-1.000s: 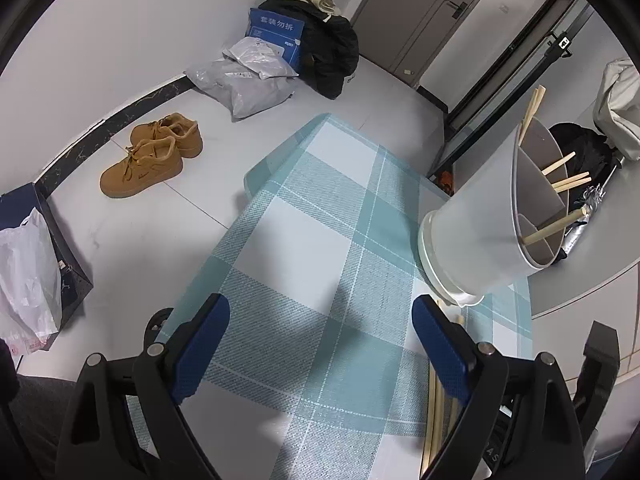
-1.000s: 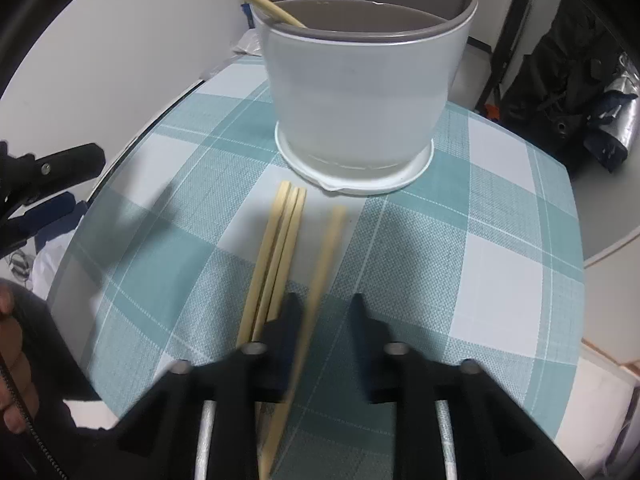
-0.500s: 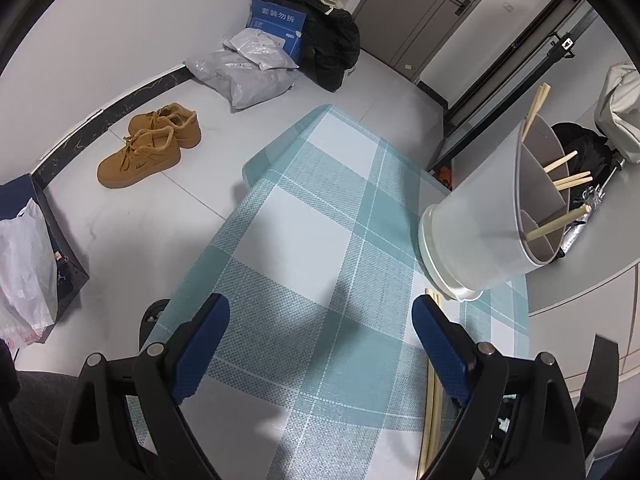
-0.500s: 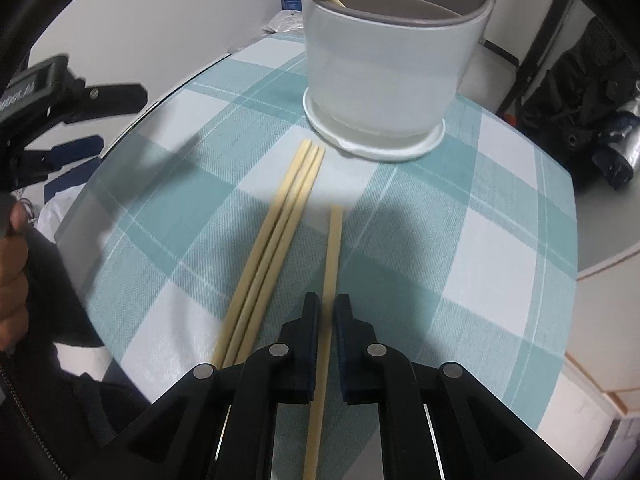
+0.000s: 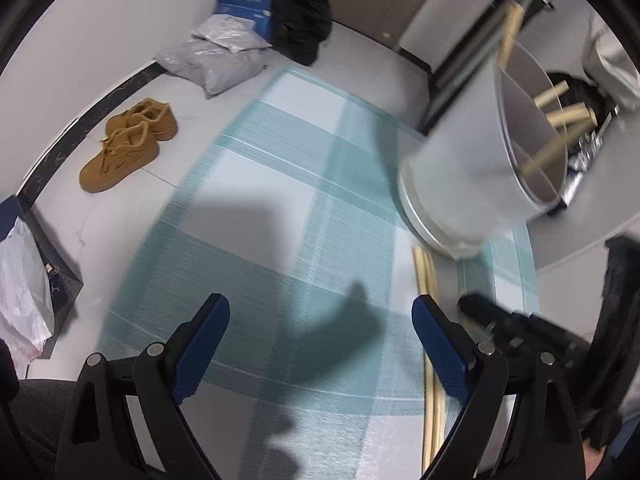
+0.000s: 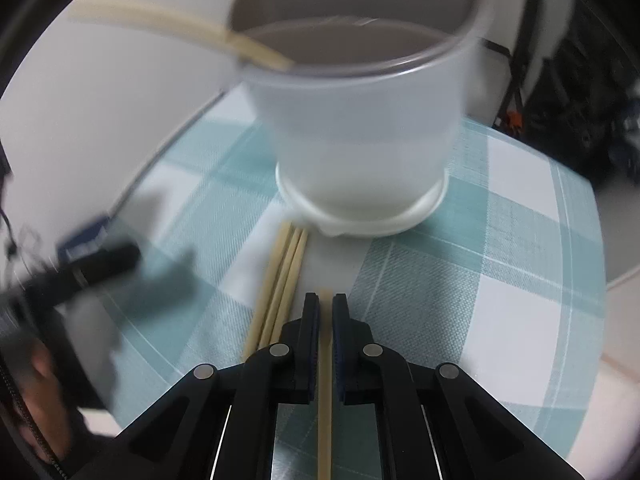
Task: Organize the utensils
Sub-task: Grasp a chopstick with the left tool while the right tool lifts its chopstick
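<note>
A single chopstick is clamped in the right gripper, near the white divided holder. It must next be lifted into a compartment. The left gripper stands wide apart, empty.

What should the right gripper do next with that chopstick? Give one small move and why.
Probably lift it and carry it up toward the utensil holder. The right gripper is shut on a single chopstick, the holder stands just ahead on the checked tablecloth, and three more chopsticks lie beside it, waiting.
</note>
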The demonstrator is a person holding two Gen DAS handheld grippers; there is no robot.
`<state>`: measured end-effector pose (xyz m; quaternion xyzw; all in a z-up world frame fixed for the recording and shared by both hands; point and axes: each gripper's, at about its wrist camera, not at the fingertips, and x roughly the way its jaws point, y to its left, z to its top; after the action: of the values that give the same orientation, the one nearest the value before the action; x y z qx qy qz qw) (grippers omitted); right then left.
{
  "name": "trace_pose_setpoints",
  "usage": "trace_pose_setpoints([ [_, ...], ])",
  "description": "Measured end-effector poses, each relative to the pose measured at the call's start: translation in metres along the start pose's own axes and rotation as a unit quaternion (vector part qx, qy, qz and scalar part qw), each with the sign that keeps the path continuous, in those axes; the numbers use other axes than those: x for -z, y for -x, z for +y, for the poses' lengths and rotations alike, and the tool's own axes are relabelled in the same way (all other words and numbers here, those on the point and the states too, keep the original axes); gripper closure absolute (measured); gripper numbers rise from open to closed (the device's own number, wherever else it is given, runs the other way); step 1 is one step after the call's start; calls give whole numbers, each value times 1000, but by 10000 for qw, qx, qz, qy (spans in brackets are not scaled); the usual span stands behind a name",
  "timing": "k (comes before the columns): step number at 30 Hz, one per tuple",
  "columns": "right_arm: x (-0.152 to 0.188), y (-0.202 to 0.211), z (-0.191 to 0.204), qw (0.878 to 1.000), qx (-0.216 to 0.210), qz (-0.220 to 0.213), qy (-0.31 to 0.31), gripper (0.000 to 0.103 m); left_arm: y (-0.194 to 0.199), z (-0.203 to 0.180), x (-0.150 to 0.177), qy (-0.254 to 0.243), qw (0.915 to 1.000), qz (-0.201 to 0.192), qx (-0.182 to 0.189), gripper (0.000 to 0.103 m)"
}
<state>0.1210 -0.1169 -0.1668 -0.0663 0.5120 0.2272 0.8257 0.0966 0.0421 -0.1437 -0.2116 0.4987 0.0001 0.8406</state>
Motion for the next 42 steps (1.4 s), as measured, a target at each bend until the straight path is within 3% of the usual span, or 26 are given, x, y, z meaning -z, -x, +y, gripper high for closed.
trace_pose_setpoints([
  [3,2,21,-22,9970,-325,-406,-574,97,-7,-13,3,-204,9997,127,-27,13],
  [6,10,43,-48,9857,-826,-776,-1248,97,-14,-26,4,-514,9983,277,-78,13],
  [11,19,64,-76,9735,-1107,-1148,-1640,97,-20,-36,3,-761,9960,296,-363,13],
  [16,27,79,-119,9378,-1721,-1670,-2509,97,-26,-44,7,-941,9929,219,-693,13],
  [22,32,88,-137,9282,-1586,-1976,-2725,97,-36,-55,10,-1212,9860,149,-1138,13],
  [27,34,88,-139,9277,-1513,-2152,-2647,97,-41,-56,5,-1262,9818,256,-1395,13],
  [32,35,91,-141,9267,-1472,-2174,-2690,97,-46,-58,-2,-1251,9807,346,-1465,14],
  [37,36,94,-142,9235,-1505,-2263,-2707,97,-52,-63,-9,-1390,9787,270,-1484,26],
  [42,36,95,-145,9217,-1522,-2267,-2756,97,-50,-69,-9,-1399,9809,244,-1328,71],
])
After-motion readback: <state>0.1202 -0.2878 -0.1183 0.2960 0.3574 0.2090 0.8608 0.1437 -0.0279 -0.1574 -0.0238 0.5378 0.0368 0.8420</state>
